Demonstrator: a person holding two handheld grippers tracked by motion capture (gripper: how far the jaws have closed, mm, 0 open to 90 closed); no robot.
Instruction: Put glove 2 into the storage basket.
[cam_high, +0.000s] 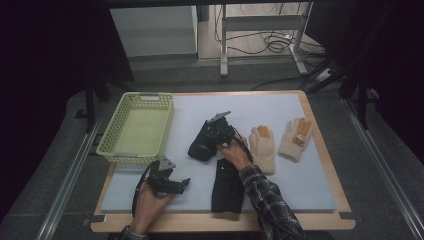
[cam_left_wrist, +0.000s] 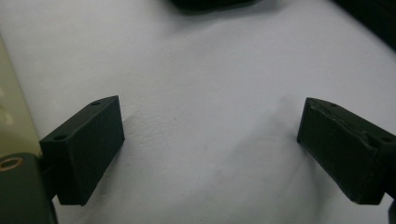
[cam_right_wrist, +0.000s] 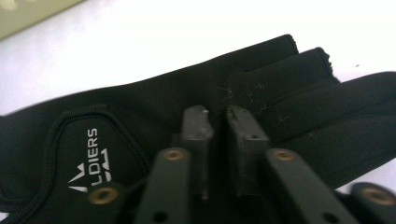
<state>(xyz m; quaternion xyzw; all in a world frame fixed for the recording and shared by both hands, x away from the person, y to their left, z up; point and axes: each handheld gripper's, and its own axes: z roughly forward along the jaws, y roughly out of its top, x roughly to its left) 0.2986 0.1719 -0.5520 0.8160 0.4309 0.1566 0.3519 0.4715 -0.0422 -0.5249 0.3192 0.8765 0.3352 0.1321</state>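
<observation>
Right gripper view shows your right gripper pinching the black glove, soft and limp; take fabric at the knuckles. Your left gripper gapes, holding nothing.

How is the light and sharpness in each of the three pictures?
High view: dim, dark around the table. Left gripper view: soft, mat evenly lit, faint jaw shadows. Right gripper view: mat overexposed to white, black glove sharp, logo readable.

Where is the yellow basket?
In the high view, the yellow basket sits at the far left of the grey mat, just beyond the left gripper and left of a black glove.
</observation>
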